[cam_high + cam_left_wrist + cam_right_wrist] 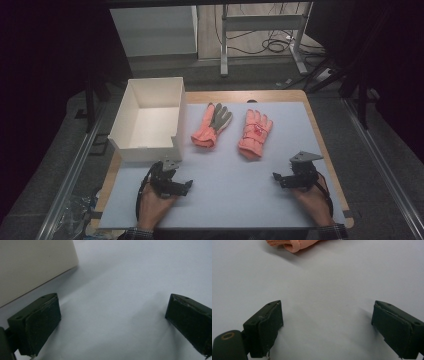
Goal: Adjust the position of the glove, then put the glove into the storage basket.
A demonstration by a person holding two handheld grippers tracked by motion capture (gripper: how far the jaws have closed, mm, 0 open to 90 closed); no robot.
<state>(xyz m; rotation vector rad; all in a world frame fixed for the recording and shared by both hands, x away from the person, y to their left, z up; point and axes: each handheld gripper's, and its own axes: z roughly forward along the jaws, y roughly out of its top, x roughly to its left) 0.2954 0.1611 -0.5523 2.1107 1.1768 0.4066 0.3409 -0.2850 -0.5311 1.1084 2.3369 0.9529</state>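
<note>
High view showed us two pink gloves on the pale mat (225,195): the left glove (212,126) beside the white box (150,150), the right glove (255,133) just beyond our right gripper (278,179). Our left gripper (186,186) sat near the box's front corner, well apart from both gloves. Both grippers stood spread, pinching nothing. Right gripper view cut the glove off to a cuff edge.
</note>
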